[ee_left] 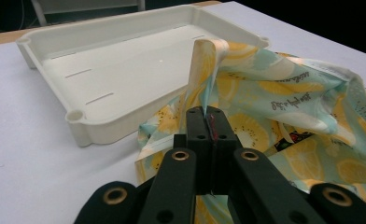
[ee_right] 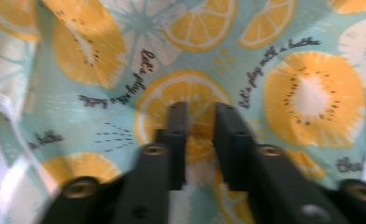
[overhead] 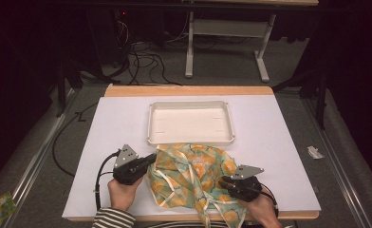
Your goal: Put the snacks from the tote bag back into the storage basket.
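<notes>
A teal cloth printed with orange and kiwi slices (overhead: 193, 175) lies crumpled at the table's front centre, and its far edge touches the white tray (overhead: 190, 141). My left gripper (overhead: 152, 158) is at the cloth's left side. In the left gripper view the left gripper (ee_left: 209, 112) is shut on an edge of the cloth (ee_left: 288, 93), which stands up between the jaws in front of the tray (ee_left: 102, 130). My right gripper (overhead: 223, 182) rests over the cloth's right side. In the right gripper view the right gripper (ee_right: 200, 109) has a narrow gap between its jaws, just above the flat cloth (ee_right: 102, 46).
A white board (overhead: 117, 123) covers the table, with a wooden strip (overhead: 189, 90) along its far edge. The tray holds nothing. The cloth's ribbons hang over the front edge. Cables (overhead: 146, 61) and a desk frame (overhead: 227, 42) stand on the floor beyond.
</notes>
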### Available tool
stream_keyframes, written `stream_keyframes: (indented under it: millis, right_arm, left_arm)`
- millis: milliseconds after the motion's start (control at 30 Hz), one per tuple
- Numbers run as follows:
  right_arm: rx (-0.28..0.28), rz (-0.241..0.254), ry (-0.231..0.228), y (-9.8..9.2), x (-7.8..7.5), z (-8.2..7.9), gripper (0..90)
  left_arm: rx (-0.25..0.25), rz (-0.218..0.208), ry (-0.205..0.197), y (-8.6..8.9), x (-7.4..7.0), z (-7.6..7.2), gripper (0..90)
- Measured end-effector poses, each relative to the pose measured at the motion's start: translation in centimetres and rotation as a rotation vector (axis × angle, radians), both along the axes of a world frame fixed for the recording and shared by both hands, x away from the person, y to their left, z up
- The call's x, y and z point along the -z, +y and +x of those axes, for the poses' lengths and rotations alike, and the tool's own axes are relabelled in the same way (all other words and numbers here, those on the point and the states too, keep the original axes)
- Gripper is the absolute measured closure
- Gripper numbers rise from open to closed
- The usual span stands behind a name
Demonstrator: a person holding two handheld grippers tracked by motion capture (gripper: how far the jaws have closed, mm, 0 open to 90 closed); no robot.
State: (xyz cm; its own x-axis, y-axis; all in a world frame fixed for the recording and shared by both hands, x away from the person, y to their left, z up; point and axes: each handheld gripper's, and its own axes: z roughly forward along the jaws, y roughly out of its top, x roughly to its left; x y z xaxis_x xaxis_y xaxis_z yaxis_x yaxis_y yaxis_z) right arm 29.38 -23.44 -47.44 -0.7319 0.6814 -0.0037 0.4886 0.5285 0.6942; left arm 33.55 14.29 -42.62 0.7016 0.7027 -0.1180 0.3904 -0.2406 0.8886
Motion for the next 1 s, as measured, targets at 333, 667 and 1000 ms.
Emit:
stream_keyframes:
  millis: [333, 667, 1000]
  right_arm:
    - [0.003, 0.006, -0.015, 0.6, 0.3, -0.3, 63.2]
    - [-0.048, -0.028, -0.034, 1.3, 0.2, -0.4, 90.0]
    - [-0.043, -0.037, -0.032, 1.5, -0.4, -0.3, 90.0]
  left_arm:
    - [0.001, 0.003, 0.0, 0.0, 0.0, -0.1, 90.0]
    - [0.007, -0.003, -0.008, -0.3, -0.1, -0.2, 89.9]
    - [0.008, -0.006, -0.014, 0.0, -0.2, -0.3, 90.0]
